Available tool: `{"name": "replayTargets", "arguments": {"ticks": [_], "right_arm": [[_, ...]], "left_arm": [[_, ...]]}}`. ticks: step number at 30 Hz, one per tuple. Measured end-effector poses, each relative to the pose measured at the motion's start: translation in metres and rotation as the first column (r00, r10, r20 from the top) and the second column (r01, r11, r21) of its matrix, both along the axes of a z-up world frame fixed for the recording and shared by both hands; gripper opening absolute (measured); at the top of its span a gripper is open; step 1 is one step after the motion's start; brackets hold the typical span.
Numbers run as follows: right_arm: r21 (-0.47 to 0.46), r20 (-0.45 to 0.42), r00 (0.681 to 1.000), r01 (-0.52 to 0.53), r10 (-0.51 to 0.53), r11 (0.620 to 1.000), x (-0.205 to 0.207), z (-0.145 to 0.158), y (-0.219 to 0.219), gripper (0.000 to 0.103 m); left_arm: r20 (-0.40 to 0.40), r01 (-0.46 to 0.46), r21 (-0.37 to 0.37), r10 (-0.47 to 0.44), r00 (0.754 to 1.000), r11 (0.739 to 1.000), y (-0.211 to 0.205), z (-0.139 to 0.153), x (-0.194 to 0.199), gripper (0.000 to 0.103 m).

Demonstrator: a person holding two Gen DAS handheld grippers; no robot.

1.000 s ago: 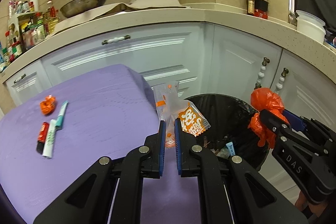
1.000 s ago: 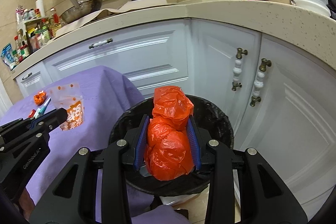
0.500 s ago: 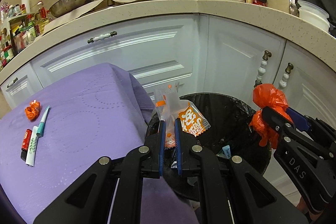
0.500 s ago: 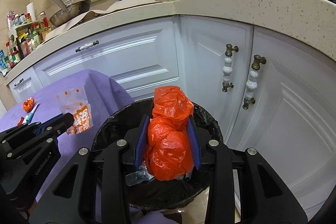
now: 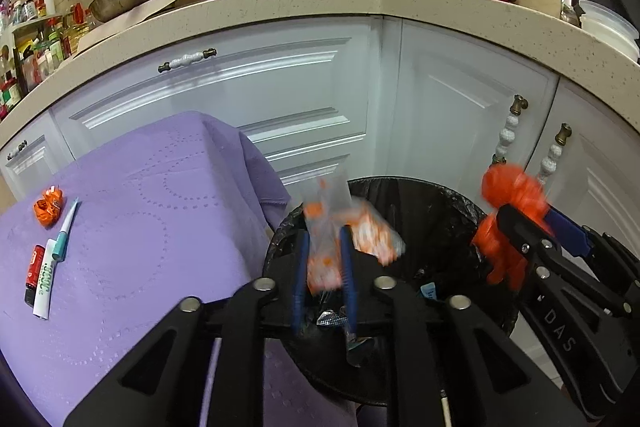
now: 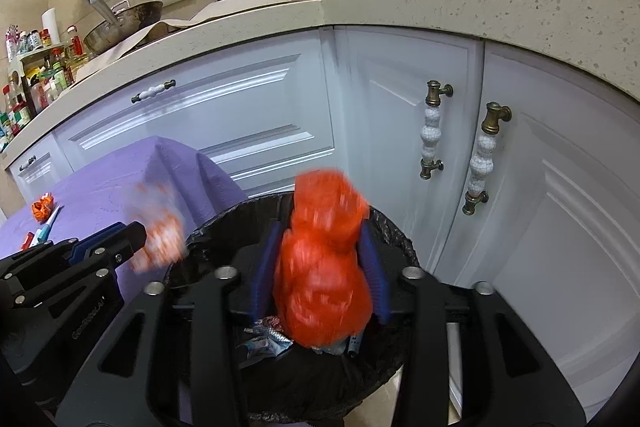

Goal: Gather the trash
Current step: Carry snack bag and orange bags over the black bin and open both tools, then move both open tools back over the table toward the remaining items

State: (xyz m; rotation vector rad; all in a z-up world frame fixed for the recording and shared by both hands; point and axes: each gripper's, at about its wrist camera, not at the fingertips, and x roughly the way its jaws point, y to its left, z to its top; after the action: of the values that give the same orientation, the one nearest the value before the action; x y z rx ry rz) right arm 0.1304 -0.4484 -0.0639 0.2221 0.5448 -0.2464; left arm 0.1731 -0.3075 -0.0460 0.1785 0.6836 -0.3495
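**Inspector:** Both of your grippers now hang over the black bin (image 5: 452, 211), where a second ago the left one was above the purple cloth. More to the point, both sets of jaws are opening. The left gripper (image 5: 325, 267) had been pinched tight on the clear snack wrapper (image 5: 340, 227); its blue pads now stand apart, and the wrapper between them is smeared with motion blur.

**Operator:** So the wrapper is released?

**Inspector:** I judge it to be slipping free, directly above the bin mouth. Whether a pad still brushes it, I cannot tell through the blur. The same holds on your other side: the right gripper (image 6: 320, 267) has its jaws spreading, and the orange plastic bag (image 6: 322, 267) sits blurred between them with a gap showing at each pad. It hangs over the liner and the scraps already in there.

**Operator:** Then both pieces count as binned?

**Inspector:** Not yet. They are over the opening, not in it. The bag is bulky and light, so it may catch on the rim (image 6: 392, 231); watch that it clears.

**Operator:** What is left?

**Inspector:** On the tabletop, under its purple cloth (image 5: 132, 227), you have a crumpled orange wrapper (image 5: 49, 206), a teal-and-white tube (image 5: 54, 259) and a small red-and-black item (image 5: 34, 274) just beside it. Those lie well apart from the bin and are untouched.
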Motion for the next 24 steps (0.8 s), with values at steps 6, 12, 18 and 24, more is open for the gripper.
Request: {"name": "replayTargets", "arguments": {"ticks": [6,12,18,24], "right_arm": [[-0.008,0.003,1.0,0.018,-0.018,1.0,-0.002,0.0,-0.001,0.049],[-0.01,0.001,1.0,0.027,-0.027,1.0,-0.006,-0.001,-0.001,0.049],[-0.01,0.003,1.0,0.029,-0.029,1.0,-0.007,0.002,0.002,0.049],[0.003,0.008,1.0,0.012,-0.012,1.0,-0.007,0.007,0.016,0.049]], "left_arm": [[0.006,-0.008,-0.012,0.009,1.0,1.0,0.0,0.001,0.0,0.047],[0.009,-0.017,-0.014,0.018,1.0,1.0,0.004,0.002,0.0,0.053],[0.02,-0.03,-0.011,0.03,0.999,0.999,0.016,0.005,-0.003,0.053],[0.025,-0.06,-0.013,0.061,0.998,0.998,0.041,0.011,-0.005,0.053]]}}
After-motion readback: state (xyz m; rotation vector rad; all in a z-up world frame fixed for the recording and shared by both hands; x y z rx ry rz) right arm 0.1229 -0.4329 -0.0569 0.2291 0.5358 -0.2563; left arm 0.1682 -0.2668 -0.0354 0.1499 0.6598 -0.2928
